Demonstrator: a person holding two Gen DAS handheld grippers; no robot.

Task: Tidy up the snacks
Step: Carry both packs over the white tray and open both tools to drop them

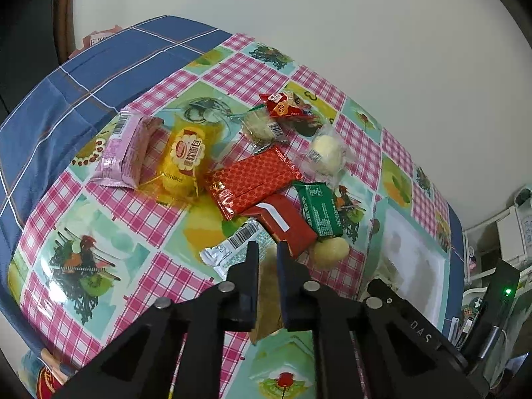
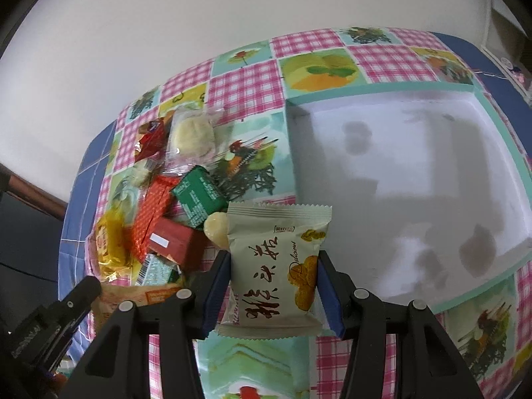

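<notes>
Right wrist view: the right gripper [image 2: 274, 286] is clenched on a pale green snack packet [image 2: 277, 266], both blue pads pressed against its sides, the packet upright and clear of the table. Its front carries large dark Chinese characters, a small script word too blurred to read, and a picture of round golden biscuits. Just behind and to the right lies the white tray [image 2: 415, 173] with a teal rim, its floor bare apart from shadows, offering wide open room. Between tray and snack heap the tablecloth [image 2: 246, 93] shows a free strip.

Left of the held packet the heap comprises a green packet [image 2: 198, 196] with fine white print, illegible, a red box [image 2: 173, 239] bearing a white stripe, an orange-red patterned wrapper [image 2: 154, 209], and a yellow wrapper [image 2: 109, 239] at the heap's left edge.

Left wrist view: the left gripper [image 1: 267, 259] is fully closed, a tan wrapper [image 1: 269, 299] seen between its fingers; whether the wrapper is pinched cannot be told. The yellow bread packet [image 1: 188, 163] shows a scalloped label with Chinese characters. A pink packet [image 1: 121, 153] beside it and a silver packet [image 1: 232, 249] near the fingertips both show barcodes. A red sachet [image 1: 286, 106] lies at the far end. Near-left tablecloth is unoccupied; a blue checked cloth [image 1: 83, 76] borders it.
</notes>
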